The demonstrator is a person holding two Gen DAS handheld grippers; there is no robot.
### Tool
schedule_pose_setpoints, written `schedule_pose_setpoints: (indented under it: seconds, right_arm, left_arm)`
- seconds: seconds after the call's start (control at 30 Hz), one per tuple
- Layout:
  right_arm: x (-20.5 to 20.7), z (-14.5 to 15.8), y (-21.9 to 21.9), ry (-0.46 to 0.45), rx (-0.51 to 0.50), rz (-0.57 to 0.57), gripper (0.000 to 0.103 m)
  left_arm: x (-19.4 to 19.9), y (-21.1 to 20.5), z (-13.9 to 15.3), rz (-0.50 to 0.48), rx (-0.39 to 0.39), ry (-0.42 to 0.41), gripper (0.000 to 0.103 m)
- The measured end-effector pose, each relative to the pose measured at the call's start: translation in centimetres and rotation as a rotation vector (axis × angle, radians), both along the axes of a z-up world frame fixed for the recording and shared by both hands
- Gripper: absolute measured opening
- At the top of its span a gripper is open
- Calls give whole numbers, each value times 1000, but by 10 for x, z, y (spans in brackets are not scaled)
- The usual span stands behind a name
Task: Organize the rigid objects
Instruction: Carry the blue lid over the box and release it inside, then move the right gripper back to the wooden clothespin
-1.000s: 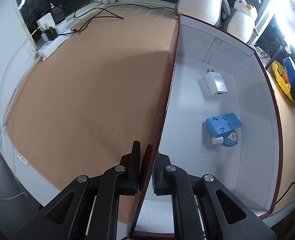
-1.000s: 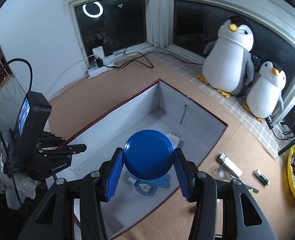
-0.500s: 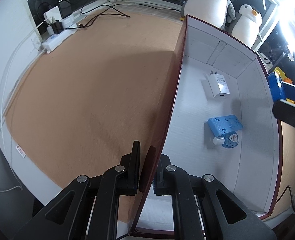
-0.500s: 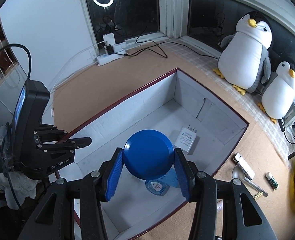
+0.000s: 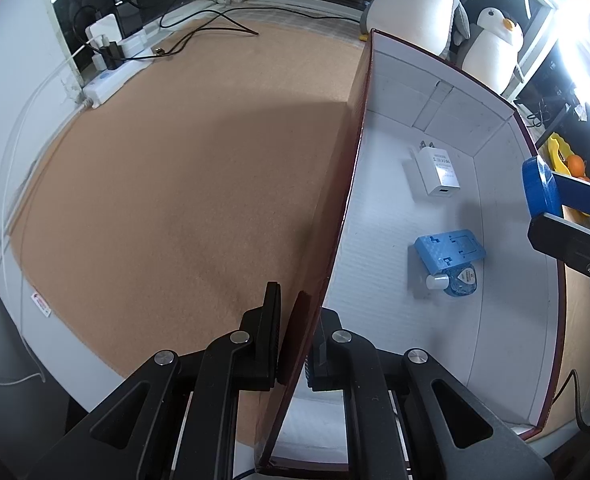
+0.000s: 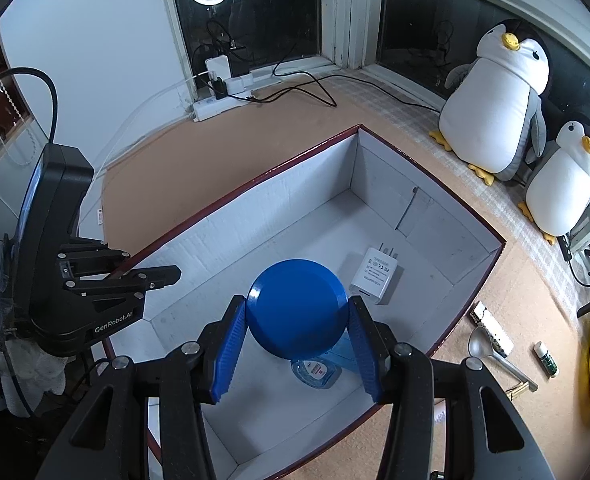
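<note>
Pinching the near wall of the white-lined, maroon-edged cardboard box (image 5: 375, 208), the left gripper (image 5: 293, 340) has its jaws clamped on that rim; the right gripper (image 6: 297, 344) hangs above the box's inside, its blue-padded jaws closed on a round blue plastic lid (image 6: 295, 314); on the box floor lie a white wall charger (image 6: 375, 274), a blue plastic holder (image 5: 449, 250) and a small clear sanitiser bottle (image 6: 315, 374) touching it; a metal spoon (image 6: 491, 354) lies outside on the tan cork surface (image 5: 183, 184).
</note>
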State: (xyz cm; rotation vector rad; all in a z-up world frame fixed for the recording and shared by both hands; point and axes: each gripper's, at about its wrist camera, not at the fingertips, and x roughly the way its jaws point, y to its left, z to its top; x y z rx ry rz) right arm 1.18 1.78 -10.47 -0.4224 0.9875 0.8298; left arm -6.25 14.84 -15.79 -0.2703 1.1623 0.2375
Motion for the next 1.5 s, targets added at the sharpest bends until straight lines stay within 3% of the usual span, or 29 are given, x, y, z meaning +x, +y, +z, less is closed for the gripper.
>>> schedule_pose_setpoints:
  seconds: [0.17,0.23,0.3,0.67,1.0,1.5]
  right_arm:
    - [0,0,1,-8,-1,3,49]
    - [-1,1,1,-15,-3,5,61]
    - [-2,2,1,-36,-10,-1,64]
    - [-1,12,-24,-45,6,-57,64]
    - [-3,31,-95,-61,42,-156,64]
    - [33,17,-173,-22,49,-444,64]
  left_arm:
    - [0,0,0,1,1,1,8]
    - [1,-1,0,1,3,2,8]
    - [1,0,0,0,4,3,8]
    - [-1,-4,3,-4,33,5,8]
    - [-1,-10,5,13,61,25,9]
    - [2,-16,2,-61,87,51,8]
